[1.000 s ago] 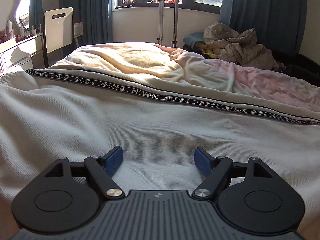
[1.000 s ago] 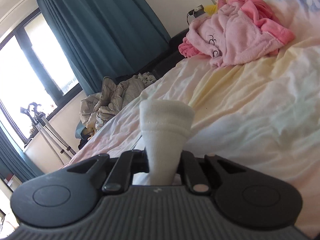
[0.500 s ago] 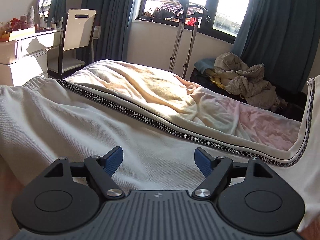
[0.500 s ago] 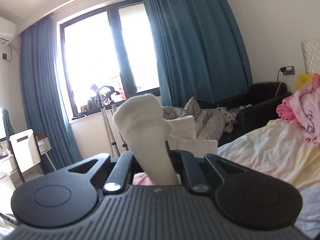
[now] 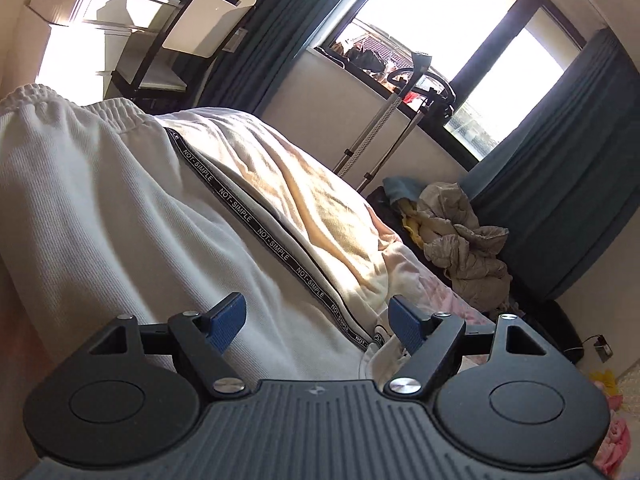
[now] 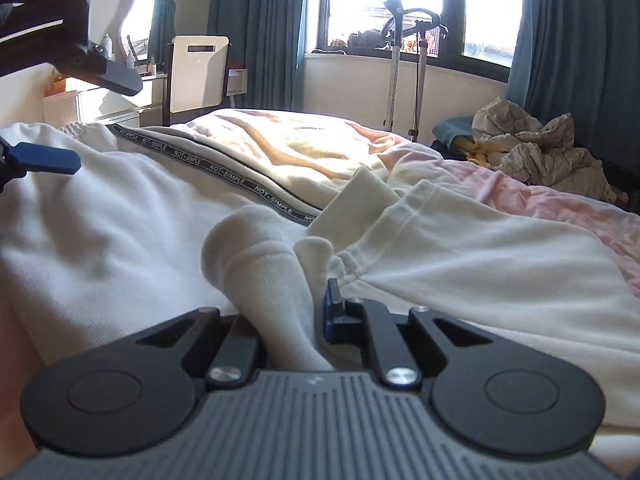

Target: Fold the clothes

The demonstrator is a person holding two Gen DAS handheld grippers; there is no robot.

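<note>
Right gripper point(image 6: 316, 312) is clamping the cuffs of the white sweatpants point(image 6: 120, 232) and laying them over toward the waistband point(image 5: 80, 108), so the first lengthwise fold is looking nearly done. Left gripper point(image 5: 316, 320) is hovering over the pants on the bed point(image 6: 304, 148), jaws wide, holding nothing. Cuffs are not yet released; smoothing and further folds are likely remaining.

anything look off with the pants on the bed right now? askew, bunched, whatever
Mostly fine. The white pants lie folded over, but the fold is uneven: one ribbed cuff sticks out past the folded-over leg. The right gripper is shut on the other bunched cuff. The left gripper is open, holding nothing.
</note>
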